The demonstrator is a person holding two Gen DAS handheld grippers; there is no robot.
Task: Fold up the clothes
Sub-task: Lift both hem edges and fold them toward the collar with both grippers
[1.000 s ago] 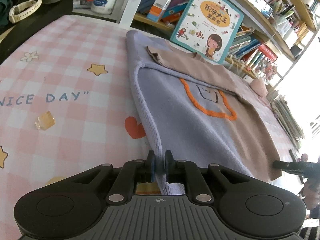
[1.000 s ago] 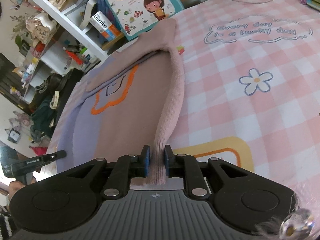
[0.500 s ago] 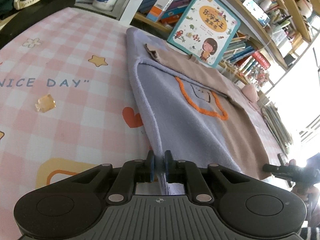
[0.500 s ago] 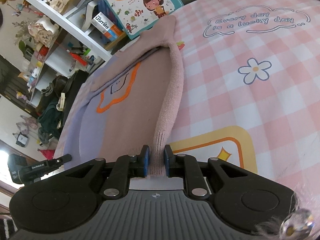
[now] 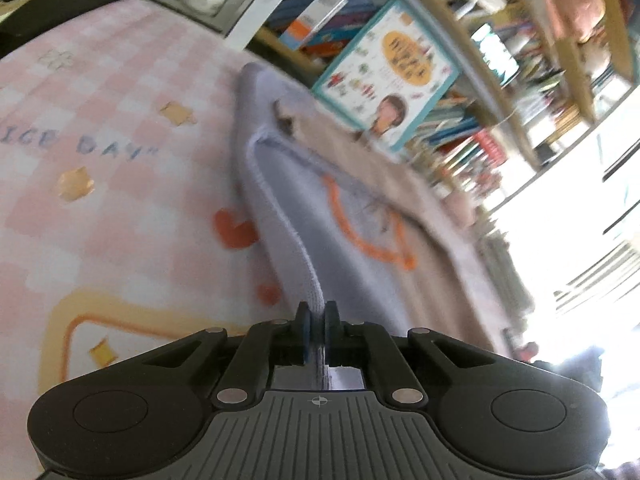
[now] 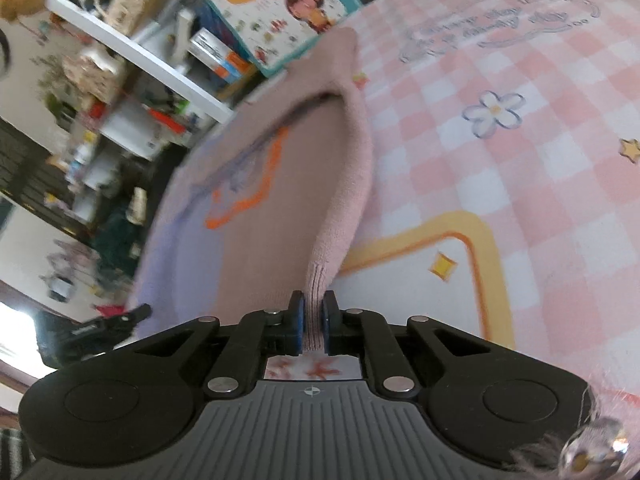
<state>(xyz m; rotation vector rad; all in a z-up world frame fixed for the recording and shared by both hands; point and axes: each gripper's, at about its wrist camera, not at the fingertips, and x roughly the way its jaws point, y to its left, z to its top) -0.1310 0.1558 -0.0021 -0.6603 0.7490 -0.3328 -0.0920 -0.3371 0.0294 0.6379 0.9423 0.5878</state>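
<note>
A knit sweater [image 5: 360, 216], lilac on one half and dusty pink on the other with an orange outline on its front, lies on the pink checked sheet [image 5: 100, 120]. My left gripper [image 5: 316, 320] is shut on the lilac edge at the near hem, and the fabric rises from the bed into the pads. In the right wrist view my right gripper [image 6: 313, 322] is shut on the pink edge of the sweater [image 6: 256, 208], which also lifts toward the pads. The left gripper [image 6: 132, 314] shows at the far left there.
A children's picture book [image 5: 384, 68] leans on the bookshelf [image 5: 520, 92] behind the sweater, also seen as the book [image 6: 276, 4] in the right view. White shelves [image 6: 132, 48] with clutter stand beside the bed. The sheet [image 6: 520, 160] spreads wide to the right.
Both grippers have pinched tighter on the sweater's two near edges and tilted up a little; the held edges now stand higher off the sheet. The picture is blurred by motion.
</note>
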